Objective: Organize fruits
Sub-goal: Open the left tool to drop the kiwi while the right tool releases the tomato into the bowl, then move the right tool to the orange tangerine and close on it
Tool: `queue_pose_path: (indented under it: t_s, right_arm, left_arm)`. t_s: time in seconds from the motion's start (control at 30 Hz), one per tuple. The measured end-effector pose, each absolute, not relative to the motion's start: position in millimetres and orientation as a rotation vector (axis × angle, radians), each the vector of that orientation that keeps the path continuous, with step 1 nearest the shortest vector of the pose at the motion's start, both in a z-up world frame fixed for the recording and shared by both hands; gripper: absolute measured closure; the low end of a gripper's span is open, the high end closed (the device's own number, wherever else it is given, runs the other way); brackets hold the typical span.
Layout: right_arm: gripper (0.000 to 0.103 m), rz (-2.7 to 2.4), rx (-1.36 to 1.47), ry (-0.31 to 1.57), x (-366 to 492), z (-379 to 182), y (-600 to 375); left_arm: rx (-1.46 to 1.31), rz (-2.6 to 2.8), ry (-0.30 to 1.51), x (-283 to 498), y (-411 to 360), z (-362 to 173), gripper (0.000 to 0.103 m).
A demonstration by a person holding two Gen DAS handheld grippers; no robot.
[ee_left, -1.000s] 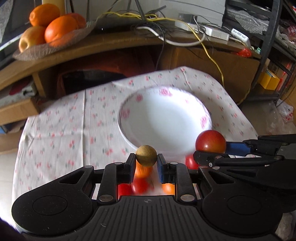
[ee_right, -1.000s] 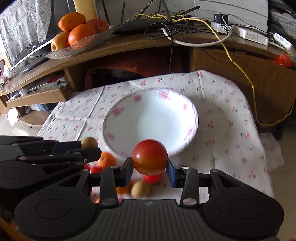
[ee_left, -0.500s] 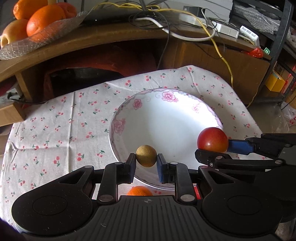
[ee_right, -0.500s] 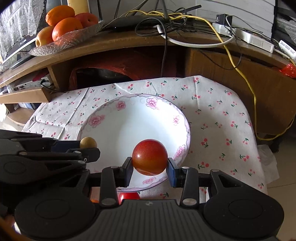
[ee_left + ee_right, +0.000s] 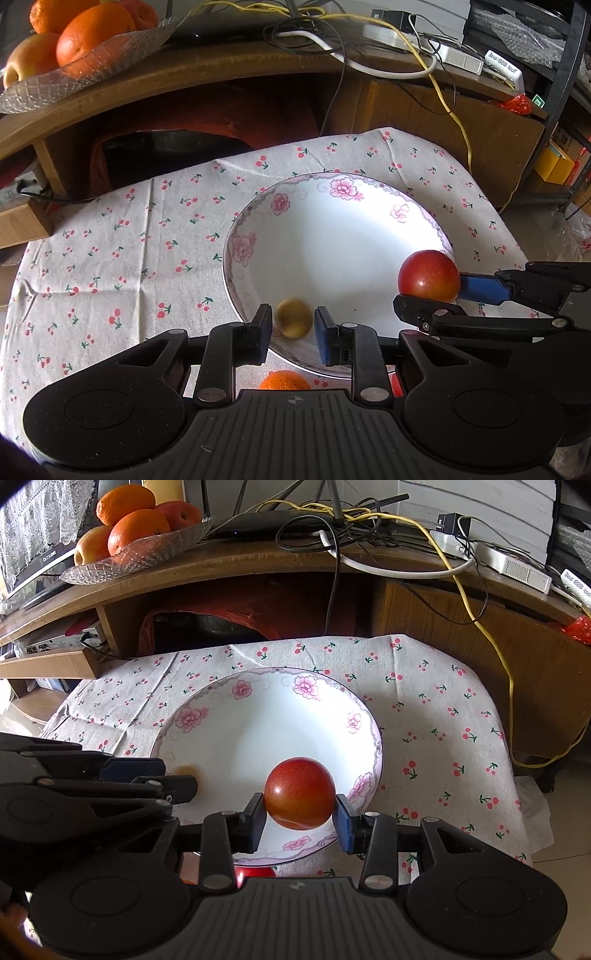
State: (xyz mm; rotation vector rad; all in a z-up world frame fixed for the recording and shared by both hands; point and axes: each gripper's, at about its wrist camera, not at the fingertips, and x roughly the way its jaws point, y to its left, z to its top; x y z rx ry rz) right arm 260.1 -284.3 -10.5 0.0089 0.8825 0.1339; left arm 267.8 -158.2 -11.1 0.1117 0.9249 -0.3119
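A white plate with pink flowers (image 5: 236, 251) (image 5: 373, 738) lies on a cherry-print cloth (image 5: 110, 258). My left gripper (image 5: 293, 332) (image 5: 177, 777) hovers open over the plate's near left rim. A small brown round fruit (image 5: 294, 322) (image 5: 186, 770) sits blurred between its fingers, with a gap on each side. To its right, my right gripper (image 5: 300, 812) (image 5: 430, 295) is shut on a red round fruit (image 5: 300, 793) (image 5: 428, 277), held above the plate's near right part. An orange (image 5: 283, 380) and a red fruit (image 5: 255, 873) lie on the cloth under the grippers, mostly hidden.
Behind the table stands a wooden shelf (image 5: 221, 70) carrying a glass dish of oranges and an apple (image 5: 85, 70) (image 5: 140, 554), plus cables and power strips (image 5: 491, 561). A yellow cable (image 5: 509, 686) hangs at the cloth's right edge. Bare cloth lies left and right of the plate.
The left gripper's fingers have spread apart and the brown fruit has come free between them, dropping toward the plate. Both grippers moved forward over the plate; the right one still holds the red fruit.
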Motion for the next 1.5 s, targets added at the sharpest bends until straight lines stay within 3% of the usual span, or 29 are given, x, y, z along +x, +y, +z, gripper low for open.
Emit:
queue_pose_path:
  t_s: [0.47, 0.8, 1.5]
  right_arm:
    - [0.062, 0.137, -0.016, 0.827, 255, -2, -282]
    - [0.061, 0.119, 0.039, 0.806, 254, 6, -292]
    - [0.061, 0.146, 0.078, 0.842, 218, 12, -295]
  left_arm:
    - [0.096, -0.286, 0.902, 266, -151, -4, 0.057]
    - [0.093, -0.304, 0.879, 258, -149, 6, 0.042]
    - [0.122, -0.298, 0.885, 224, -116, 10, 0.036]
